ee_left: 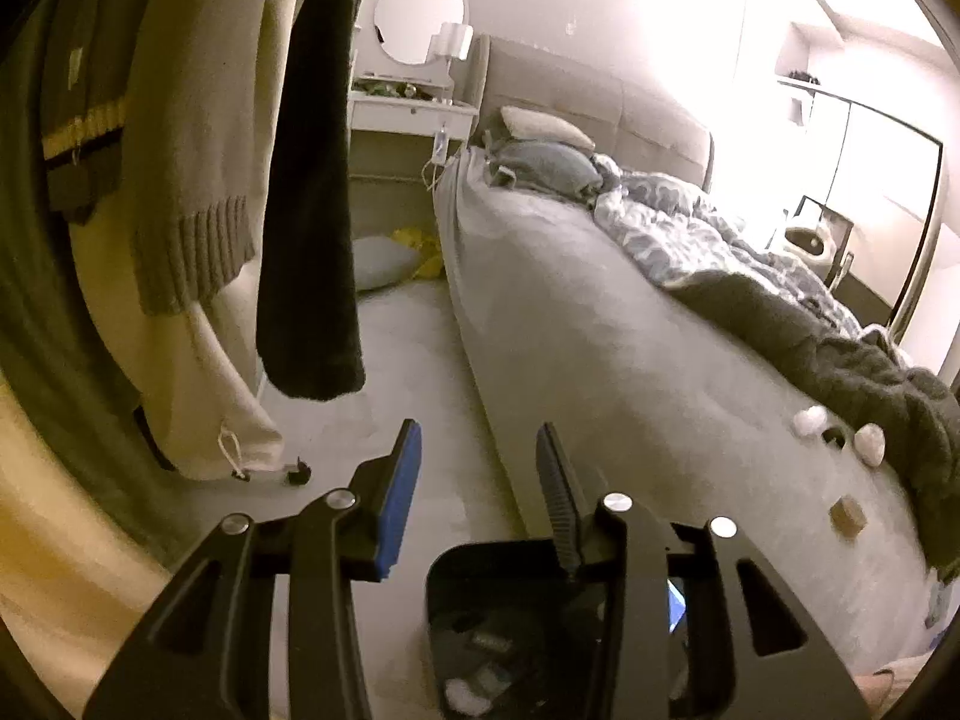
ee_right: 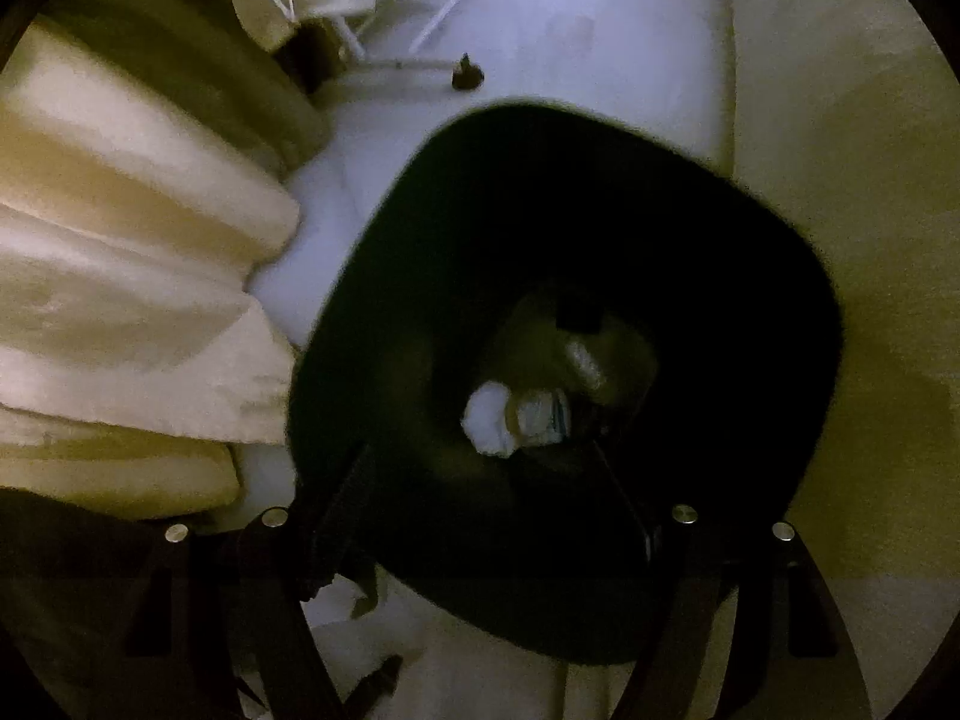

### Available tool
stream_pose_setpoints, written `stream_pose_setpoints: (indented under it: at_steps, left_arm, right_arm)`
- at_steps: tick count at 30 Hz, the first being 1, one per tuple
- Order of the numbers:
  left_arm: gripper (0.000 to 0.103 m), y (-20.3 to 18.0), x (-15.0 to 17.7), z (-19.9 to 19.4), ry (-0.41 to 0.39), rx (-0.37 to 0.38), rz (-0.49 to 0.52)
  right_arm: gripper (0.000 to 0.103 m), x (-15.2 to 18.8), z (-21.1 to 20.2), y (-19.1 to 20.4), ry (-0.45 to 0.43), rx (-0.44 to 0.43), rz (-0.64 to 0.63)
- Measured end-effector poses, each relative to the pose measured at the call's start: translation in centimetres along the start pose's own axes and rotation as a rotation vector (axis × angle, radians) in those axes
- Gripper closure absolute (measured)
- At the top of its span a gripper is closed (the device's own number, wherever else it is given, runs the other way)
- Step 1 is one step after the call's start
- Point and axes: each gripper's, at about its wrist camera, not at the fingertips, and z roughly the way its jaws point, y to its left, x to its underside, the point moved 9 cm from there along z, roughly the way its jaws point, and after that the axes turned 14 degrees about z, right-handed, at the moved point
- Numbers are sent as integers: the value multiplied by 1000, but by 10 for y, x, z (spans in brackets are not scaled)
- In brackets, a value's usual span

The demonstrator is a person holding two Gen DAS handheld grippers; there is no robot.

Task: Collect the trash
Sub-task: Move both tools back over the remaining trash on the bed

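Hard white glare floods in from the far right, washing out the wall above the grey rumpled bed [ee_left: 600, 324]; hanging clothes stay murky. Over the black square plastic bin [ee_right: 564, 276] it is dim, yellow-tinted, grainy, softly blurred, edges bowed by the lens

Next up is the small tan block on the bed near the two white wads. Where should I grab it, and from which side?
Take the tan block across its two short flat sides, coming from above. It lies flat on the bare bed, clear of the white wads, so open fingers can straddle it.
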Motion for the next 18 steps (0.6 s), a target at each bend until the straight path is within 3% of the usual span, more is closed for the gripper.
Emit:
stream_pose_setpoints:
  at_steps: [6,11,18]
  left_arm:
    - [53,-21,-23,-5,-55,10,-8]
    - [48,-39,-36,-2,-77,22,-8]
    - [40,-69,-42,12,-62,55,0]
  right_arm:
    - [29,-12,-50,-7,-119,-52,13]
    - [29,-28,-102,-21,-272,-72,15]
    - [28,-41,-165,-69,-448,-37,67]
